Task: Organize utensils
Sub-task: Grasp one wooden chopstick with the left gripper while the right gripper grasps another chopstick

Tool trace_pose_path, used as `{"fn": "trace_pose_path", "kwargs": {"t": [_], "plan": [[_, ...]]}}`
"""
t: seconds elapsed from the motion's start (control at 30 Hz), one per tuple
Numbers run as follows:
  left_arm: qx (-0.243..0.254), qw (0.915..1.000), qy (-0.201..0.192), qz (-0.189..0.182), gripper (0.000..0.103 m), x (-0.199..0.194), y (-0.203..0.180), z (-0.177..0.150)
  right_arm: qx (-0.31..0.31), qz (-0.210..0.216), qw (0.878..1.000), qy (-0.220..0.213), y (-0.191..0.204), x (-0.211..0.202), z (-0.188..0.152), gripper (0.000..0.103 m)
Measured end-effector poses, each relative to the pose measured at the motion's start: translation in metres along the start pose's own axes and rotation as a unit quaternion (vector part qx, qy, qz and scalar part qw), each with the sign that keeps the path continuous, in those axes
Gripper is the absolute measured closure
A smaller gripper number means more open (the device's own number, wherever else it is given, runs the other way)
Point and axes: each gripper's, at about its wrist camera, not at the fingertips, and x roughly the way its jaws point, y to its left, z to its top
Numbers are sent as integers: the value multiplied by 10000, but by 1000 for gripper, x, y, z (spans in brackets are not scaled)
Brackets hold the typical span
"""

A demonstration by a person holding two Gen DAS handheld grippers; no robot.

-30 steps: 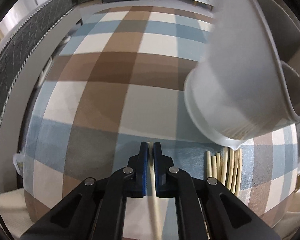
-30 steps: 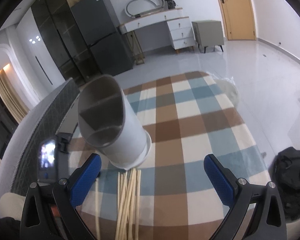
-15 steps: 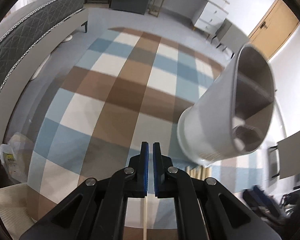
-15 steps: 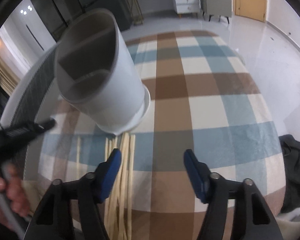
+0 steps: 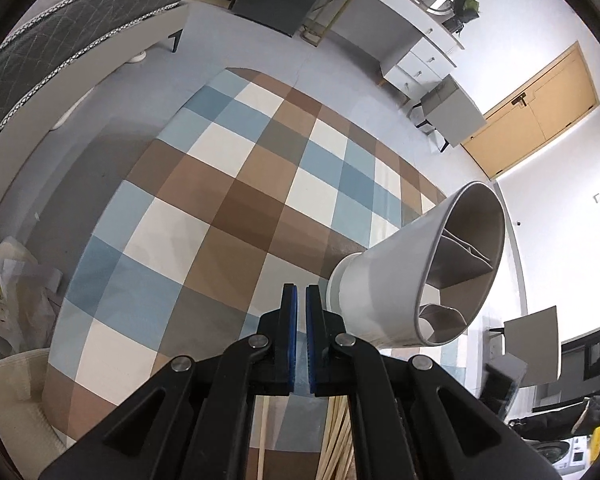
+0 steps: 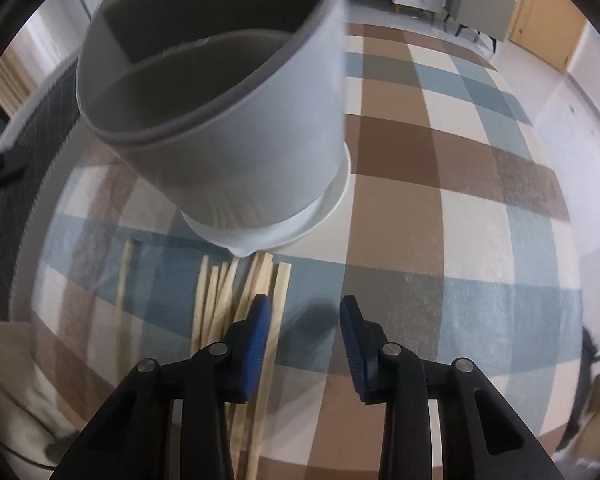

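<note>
A white utensil holder (image 5: 404, 292) with inner dividers stands on the checked tablecloth, to the right of my left gripper (image 5: 300, 300). It fills the upper left of the right wrist view (image 6: 240, 120). My left gripper is shut; a single chopstick (image 5: 262, 432) lies on the cloth below it, and I cannot tell whether the pads hold anything. Several pale wooden chopsticks (image 6: 236, 300) lie in a bundle in front of the holder. My right gripper (image 6: 304, 312) is open, low over the cloth, with its left finger (image 6: 256, 332) over the bundle's right side.
A single chopstick (image 6: 122, 300) lies apart to the left of the bundle. The table (image 5: 204, 216) has a blue, brown and white checked cloth. A grey sofa (image 5: 60, 40) stands at the left, and a plastic bag (image 5: 8, 292) lies beyond the table's left edge.
My left gripper has risen and tilted up, so the chopstick no longer shows between its pads. My right gripper has narrowed and moved down to the chopstick bundle, close under the holder.
</note>
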Motion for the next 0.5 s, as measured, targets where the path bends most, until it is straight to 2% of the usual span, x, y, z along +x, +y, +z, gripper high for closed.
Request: {"fn": "trace_pose_path", "kwargs": {"t": [0.23,0.3,0.37,0.4,0.43,0.5], "plan": [[-223,9990,202,321,103,8,14,1,-257,-292,9992,52,9,9,5,70],[-257,9985,257,419,98,10,16,1,-260,-271,9993,45,10,10,8,71],[-257,9979,310,503,87,12,17,0,-292,-254,9992,71,9,10,9,77],[-263,9977,329,534,82,13,19,0,-343,-229,9991,96,6,9,9,88],[-264,9975,340,558,82,12,20,0,-350,-225,9991,130,3,9,8,95],[-294,9971,373,588,82,13,22,0,-280,-233,9991,193,-2,5,4,96]]}}
